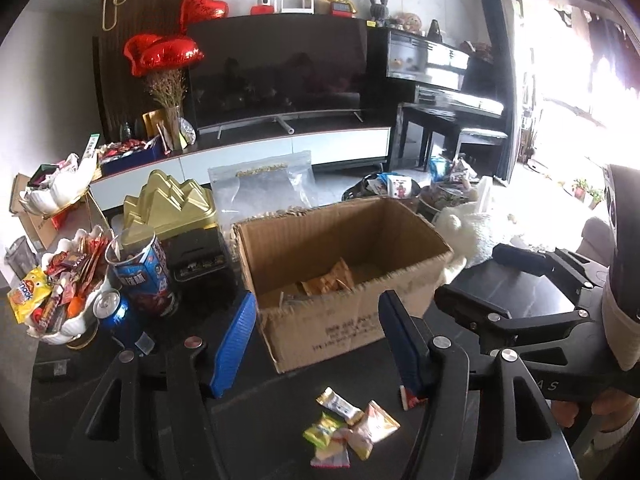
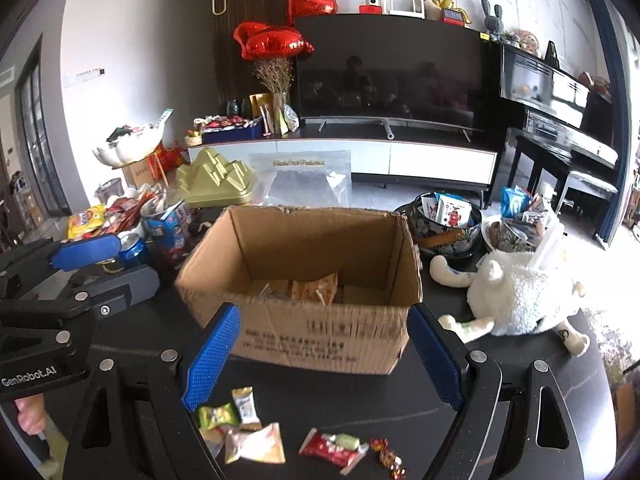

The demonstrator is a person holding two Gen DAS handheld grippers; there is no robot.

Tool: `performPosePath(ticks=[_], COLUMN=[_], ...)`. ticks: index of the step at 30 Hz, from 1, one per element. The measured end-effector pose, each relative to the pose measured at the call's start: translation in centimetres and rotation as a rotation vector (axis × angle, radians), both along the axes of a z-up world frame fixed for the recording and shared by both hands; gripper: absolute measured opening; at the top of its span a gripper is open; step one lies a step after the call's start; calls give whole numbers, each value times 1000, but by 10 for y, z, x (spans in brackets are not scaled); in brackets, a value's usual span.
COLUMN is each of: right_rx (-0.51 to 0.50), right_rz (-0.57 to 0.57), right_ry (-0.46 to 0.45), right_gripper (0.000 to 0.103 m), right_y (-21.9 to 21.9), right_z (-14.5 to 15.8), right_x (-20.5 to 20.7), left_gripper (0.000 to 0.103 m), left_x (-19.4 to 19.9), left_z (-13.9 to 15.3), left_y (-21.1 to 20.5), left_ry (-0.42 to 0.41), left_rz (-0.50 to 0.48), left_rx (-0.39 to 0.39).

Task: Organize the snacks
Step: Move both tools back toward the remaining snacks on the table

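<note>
An open cardboard box (image 1: 340,220) (image 2: 320,236) stands on the dark table with a few orange snack packets (image 1: 328,280) (image 2: 316,288) on its floor. In front of it lies a small pile of loose snack packets (image 1: 348,432) (image 2: 240,428); a red packet (image 2: 332,446) and a small wrapped candy (image 2: 388,460) lie to their right. My left gripper (image 1: 316,344) hangs open before the box's near wall, nothing between its blue pads. My right gripper (image 2: 324,360) is open too, wider, above the loose packets and empty.
Left of the box are a white bowl heaped with snacks (image 1: 60,292), a blue can (image 1: 116,312), a blue canister (image 1: 140,276) and a gold tin (image 1: 172,208). A white plush sheep (image 2: 520,296) and bowls of packets (image 2: 444,220) crowd the right. A clear zip bag (image 1: 264,188) stands behind.
</note>
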State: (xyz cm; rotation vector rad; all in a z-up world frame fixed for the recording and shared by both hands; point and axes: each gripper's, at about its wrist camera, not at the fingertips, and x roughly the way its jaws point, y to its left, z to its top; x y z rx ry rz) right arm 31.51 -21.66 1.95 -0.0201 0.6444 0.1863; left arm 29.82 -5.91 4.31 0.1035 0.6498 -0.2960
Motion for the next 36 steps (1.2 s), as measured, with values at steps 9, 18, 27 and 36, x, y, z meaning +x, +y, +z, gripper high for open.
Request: performPosePath(ticks=[9,18,27,36], right_rx=[8,-9,-4,18], right_rz=[-7,-8,-4,6], right_ry=[-15,-1,13,43], right_gripper=[86,86,86,86], right_y=[-10,-14,-17,-19], right_z=[-10,-34,-65,-95], right_x=[-35,-61,-77,-78], left_gripper=[63,63,63,63], left_x=[-39,-61,-73,-74], left_z=[-11,-36,-70,-108], left_y=[-9,-14,-13,-16], left_ry=[-18,1,54,136], left_rz=[-26,-43,-32,-42], left_rx=[13,13,-26,-54])
